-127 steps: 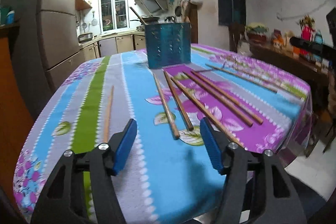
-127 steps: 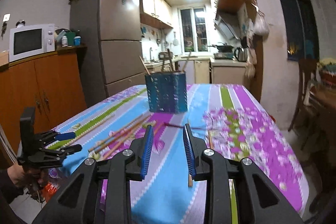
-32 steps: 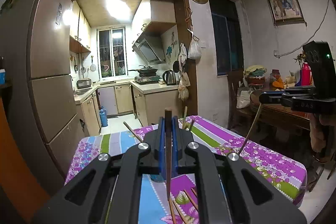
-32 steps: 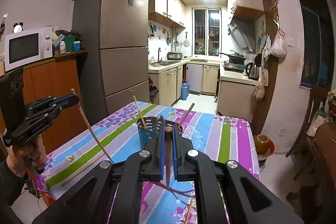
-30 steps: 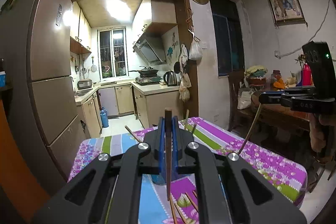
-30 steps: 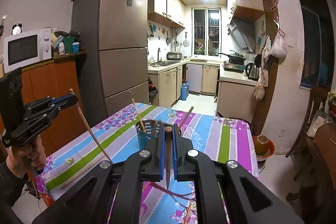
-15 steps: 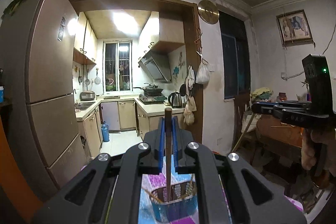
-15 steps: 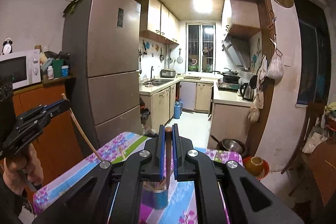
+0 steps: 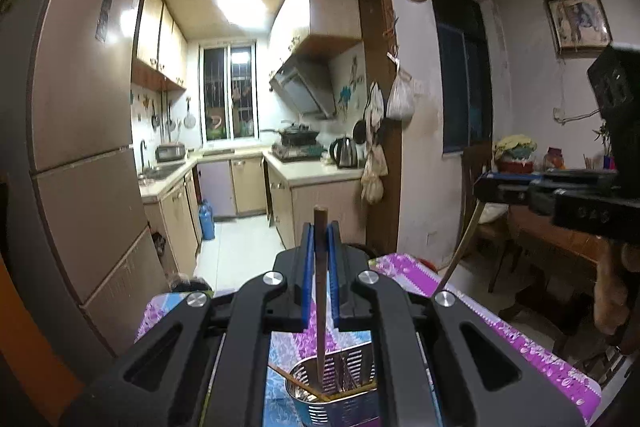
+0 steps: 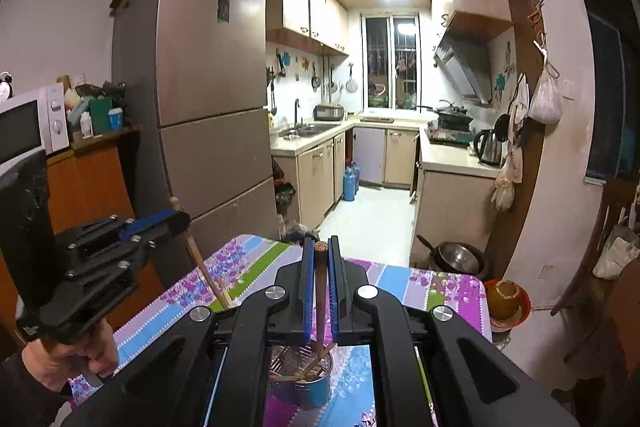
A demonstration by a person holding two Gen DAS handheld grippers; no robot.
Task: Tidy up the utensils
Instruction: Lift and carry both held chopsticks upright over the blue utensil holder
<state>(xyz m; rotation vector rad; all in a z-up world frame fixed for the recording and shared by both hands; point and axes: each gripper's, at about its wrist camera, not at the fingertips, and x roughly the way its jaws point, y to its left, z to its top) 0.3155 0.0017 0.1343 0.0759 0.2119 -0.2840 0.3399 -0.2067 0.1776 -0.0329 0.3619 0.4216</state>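
Note:
My left gripper (image 9: 319,243) is shut on a brown chopstick (image 9: 320,291) that hangs upright, its lower end inside the blue perforated utensil holder (image 9: 340,399) directly below. My right gripper (image 10: 319,259) is shut on another chopstick (image 10: 319,299), also upright with its tip in the same holder (image 10: 304,383), which holds several chopsticks. Each gripper shows in the other's view: the right one (image 9: 516,187) with its slanting chopstick (image 9: 460,247), the left one (image 10: 160,223) with its chopstick (image 10: 200,263).
The holder stands on a table with a flowered striped cloth (image 10: 248,267). A tall fridge (image 10: 208,99) stands at the left and the kitchen counters (image 10: 448,155) lie beyond. A dark side table (image 9: 560,243) with clutter is at the right.
Both grippers picked chopsticks off the table, rose and came over the holder. In the last half second both chopsticks have gone lower into it.

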